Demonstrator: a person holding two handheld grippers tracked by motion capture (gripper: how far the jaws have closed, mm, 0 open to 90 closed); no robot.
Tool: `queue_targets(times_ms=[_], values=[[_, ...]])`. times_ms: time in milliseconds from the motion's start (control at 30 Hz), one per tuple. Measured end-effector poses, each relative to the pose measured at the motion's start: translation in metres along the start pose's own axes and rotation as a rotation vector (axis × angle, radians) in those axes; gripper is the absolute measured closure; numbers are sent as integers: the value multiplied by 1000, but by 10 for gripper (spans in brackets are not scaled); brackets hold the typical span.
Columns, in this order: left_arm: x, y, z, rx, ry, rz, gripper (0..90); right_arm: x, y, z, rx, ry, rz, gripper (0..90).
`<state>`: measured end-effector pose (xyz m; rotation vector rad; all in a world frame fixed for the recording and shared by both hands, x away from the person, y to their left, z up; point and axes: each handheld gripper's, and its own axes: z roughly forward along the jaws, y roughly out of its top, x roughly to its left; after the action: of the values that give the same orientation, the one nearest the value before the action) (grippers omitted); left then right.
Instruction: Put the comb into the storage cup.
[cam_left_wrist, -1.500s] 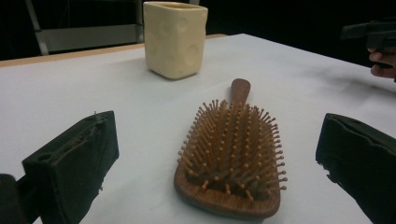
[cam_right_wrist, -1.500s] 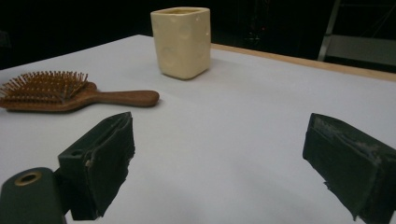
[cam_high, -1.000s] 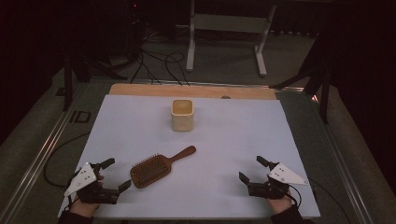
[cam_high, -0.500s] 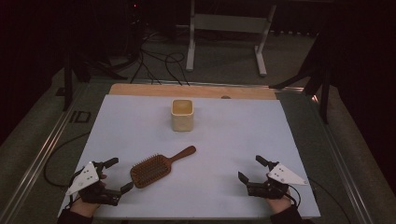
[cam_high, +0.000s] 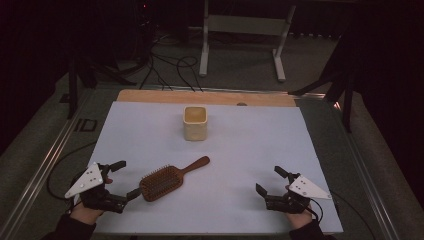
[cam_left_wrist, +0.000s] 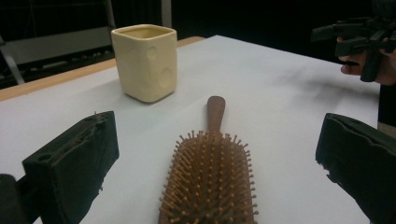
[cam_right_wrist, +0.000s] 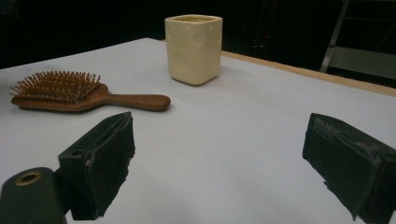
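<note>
Wooden brush (cam_high: 167, 179): lies bristles up on the white sheet (cam_high: 240, 150), nearer you than the cup (cam_high: 195, 123), handle pointing up toward the cup's right side. Laid flat like this, its head is open to a grasp from your end.

Left gripper (cam_high: 122, 180): yours, low on the sheet just beside the brush head, on the side away from the cup. Jaws stand wide apart, one to each side of the head in the left gripper view, bristles (cam_left_wrist: 208, 179) between them and nothing clamped. You appear lined up to close on the head, judging by that framing.

Right gripper (cam_high: 267, 182): yours, well apart from the brush, off to the right and nearer you than the cup. Jaws apart, holding nothing, bare sheet between them. It looks parked in reserve.

Cup: cream, square-sided, upright, mouth open upward, standing on the sheet beyond the brush, apart from it. You cannot see down to its bottom; nothing shows above its rim.

Wooden table edge (cam_high: 210, 96): a bare strip behind the cup.
</note>
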<state>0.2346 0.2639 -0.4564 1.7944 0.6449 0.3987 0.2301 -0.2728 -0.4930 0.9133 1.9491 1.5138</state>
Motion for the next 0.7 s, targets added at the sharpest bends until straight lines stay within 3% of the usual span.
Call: queue_targets(times_ms=[100,167,333,700], values=[[1,10,2,19,-25,6,1,0,0,0,-3,2,1,91],[-1,20,6,39,-40,33,0,0,0,0,-5,4,4,91],[-2,35,12,40,-75,59,0,0,1,-1,-8,6,1,91],[-8,59,32,84,-125,131,1,0,1,-1,-13,11,8,91]])
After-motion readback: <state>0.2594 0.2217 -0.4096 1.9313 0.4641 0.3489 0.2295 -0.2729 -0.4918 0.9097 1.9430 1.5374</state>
